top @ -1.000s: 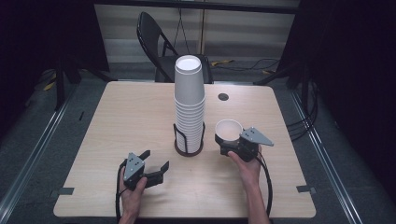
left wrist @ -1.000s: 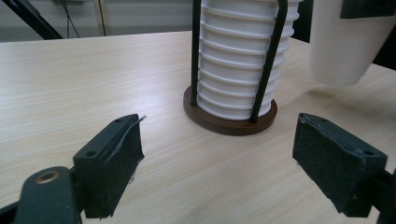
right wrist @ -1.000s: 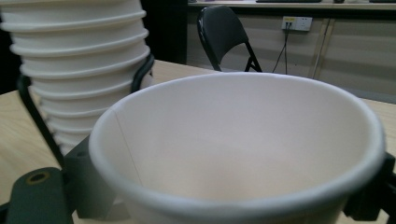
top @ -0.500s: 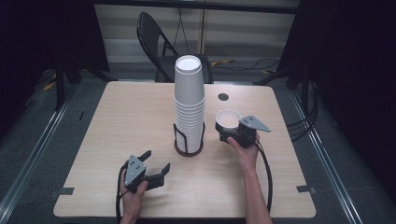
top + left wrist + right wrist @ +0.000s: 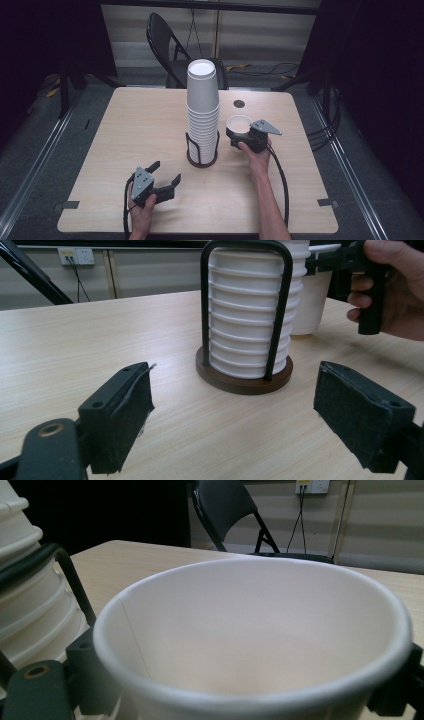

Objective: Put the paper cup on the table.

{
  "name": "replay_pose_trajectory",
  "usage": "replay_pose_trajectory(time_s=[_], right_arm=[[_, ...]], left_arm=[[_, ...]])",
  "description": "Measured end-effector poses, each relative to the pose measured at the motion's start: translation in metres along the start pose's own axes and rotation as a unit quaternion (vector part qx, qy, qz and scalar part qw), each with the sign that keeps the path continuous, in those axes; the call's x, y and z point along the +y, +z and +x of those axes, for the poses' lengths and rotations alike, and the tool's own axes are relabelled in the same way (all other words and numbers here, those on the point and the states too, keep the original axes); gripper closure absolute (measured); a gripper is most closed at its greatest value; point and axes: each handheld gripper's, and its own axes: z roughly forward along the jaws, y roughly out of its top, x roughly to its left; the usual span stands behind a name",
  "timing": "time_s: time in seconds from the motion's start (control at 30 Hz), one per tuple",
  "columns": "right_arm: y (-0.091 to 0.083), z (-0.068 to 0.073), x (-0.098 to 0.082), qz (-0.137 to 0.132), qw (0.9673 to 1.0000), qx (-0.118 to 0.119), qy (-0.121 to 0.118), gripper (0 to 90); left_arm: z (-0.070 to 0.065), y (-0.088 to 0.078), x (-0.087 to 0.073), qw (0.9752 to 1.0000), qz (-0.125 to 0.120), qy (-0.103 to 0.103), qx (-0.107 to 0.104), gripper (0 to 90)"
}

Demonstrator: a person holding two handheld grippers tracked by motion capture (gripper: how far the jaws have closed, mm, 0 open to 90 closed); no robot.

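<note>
A tall stack of white paper cups stands in a black wire holder on a round dark base at the table's middle. My right gripper is shut on a single white paper cup, upright, just right of the stack; the right gripper view looks into the cup's open mouth. My left gripper rests open near the front edge, left of the holder, with nothing between its pads. The left gripper view faces the stack and the held cup behind it.
The wooden table has a small dark round hole near its far edge. A black folding chair stands behind the table. Cables trail from both grippers toward the front edge.
My right gripper has carried the cup away from me, toward the far side of the table, staying just right of the stack. The left gripper has barely moved.
</note>
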Motion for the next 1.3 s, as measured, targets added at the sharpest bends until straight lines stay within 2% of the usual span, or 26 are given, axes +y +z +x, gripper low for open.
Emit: replay_pose_trajectory(time_s=[0.27, 0.37, 0.43, 0.53, 0.63, 0.73, 0.8, 0.87, 0.97, 1.03, 1.3], right_arm=[[-0.003, 0.0, -0.006, 0.001, 1.0, -0.001, 0.001, 11.2], [-0.008, -0.002, -0.009, 0.01, 0.9999, -0.002, -0.007, 11.5], [-0.011, -0.003, -0.01, 0.011, 0.9999, -0.003, 0.0, 11.5], [-0.012, -0.002, -0.009, 0.017, 0.9998, -0.009, -0.008, 11.2], [-0.011, -0.002, -0.01, 0.024, 0.9997, -0.01, -0.003, 11.1], [-0.009, -0.004, -0.014, 0.05, 0.9986, -0.012, 0.007, 11.8], [-0.008, -0.004, -0.016, 0.057, 0.9982, -0.013, 0.012, 12.2], [-0.009, -0.004, -0.017, 0.07, 0.9974, -0.016, 0.01, 12.6], [-0.008, -0.005, -0.02, 0.102, 0.9944, -0.024, 0.006, 13.0], [-0.008, -0.007, -0.024, 0.117, 0.9927, -0.021, 0.02, 13.5], [-0.015, -0.007, -0.026, 0.119, 0.9922, -0.026, 0.025, 13.2]], left_arm=[[0.001, -0.001, 0.0, 1.0, -0.004, -0.006, 0.006, 15.5], [0.0, -0.001, 0.0, 1.0, -0.003, 0.001, 0.006, 15.5], [-0.001, 0.0, 0.0, 1.0, -0.002, -0.001, 0.007, 15.6], [0.001, -0.002, -0.001, 0.9999, -0.009, -0.001, 0.011, 15.6], [0.001, -0.002, -0.001, 0.9999, -0.011, -0.001, 0.01, 15.7], [0.0, -0.002, -0.001, 0.9999, -0.011, 0.0, 0.009, 15.7], [0.0, -0.002, -0.001, 0.9999, -0.012, 0.0, 0.01, 15.7], [0.0, -0.002, -0.001, 0.9999, -0.012, 0.001, 0.01, 15.8], [-0.001, -0.002, -0.001, 0.9999, -0.009, 0.005, 0.012, 15.9], [-0.001, -0.002, -0.001, 0.9999, -0.008, 0.006, 0.012, 15.8], [-0.001, -0.002, -0.001, 0.9999, -0.009, 0.004, 0.013, 15.9]])
